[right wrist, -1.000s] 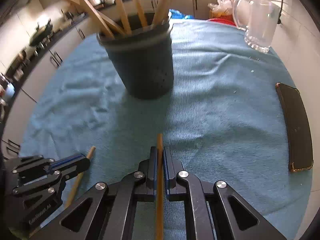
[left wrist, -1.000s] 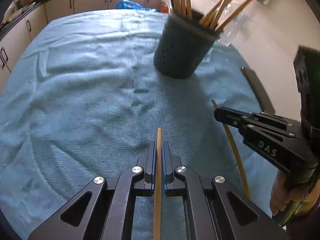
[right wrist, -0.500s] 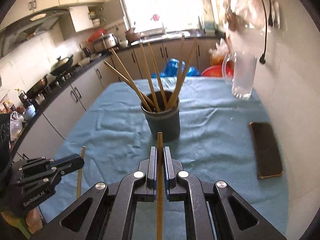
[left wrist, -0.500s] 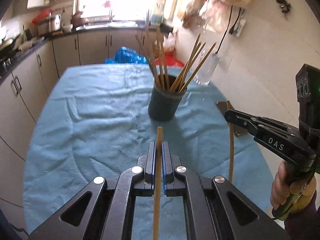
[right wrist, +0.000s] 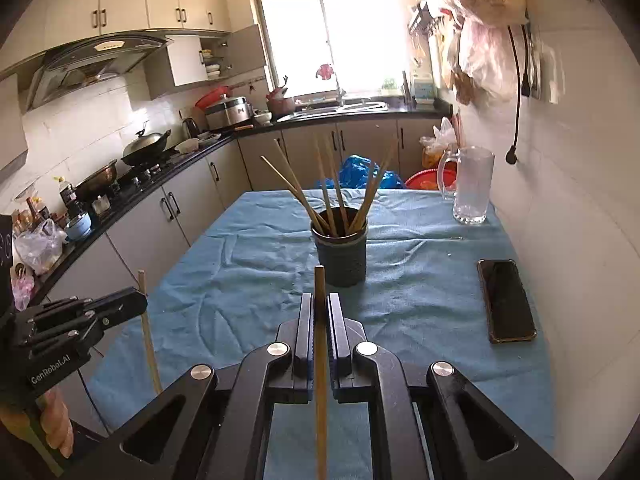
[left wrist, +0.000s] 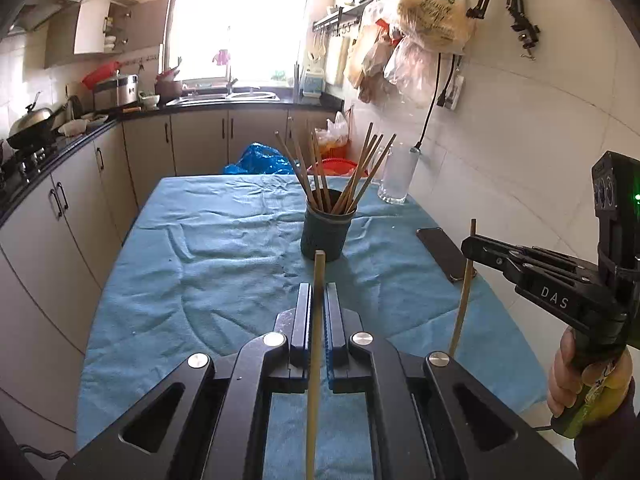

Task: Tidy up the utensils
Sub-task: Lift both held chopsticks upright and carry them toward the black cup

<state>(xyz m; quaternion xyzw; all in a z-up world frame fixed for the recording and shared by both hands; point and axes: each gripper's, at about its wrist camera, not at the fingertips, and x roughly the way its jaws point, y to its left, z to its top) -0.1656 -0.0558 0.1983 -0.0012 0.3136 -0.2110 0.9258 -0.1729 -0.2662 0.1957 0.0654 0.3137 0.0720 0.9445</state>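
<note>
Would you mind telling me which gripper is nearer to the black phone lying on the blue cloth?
The right gripper, probably. It is near the table's right side, where the phone lies just ahead and to its right. The left gripper is farther left, the phone well off to its right.

Two loose chopsticks and a filled holder

One pale wooden chopstick (left wrist: 315,344) stands upright, pinched between the left fingers (left wrist: 301,320), tip above them; a second chopstick (right wrist: 320,344) stands likewise between the right fingers (right wrist: 304,324). Ahead of both fingers, well apart, a dark round holder (right wrist: 341,254) sits upright on the counter (right wrist: 240,272), its chopsticks (right wrist: 332,196) fanning outward.
</note>
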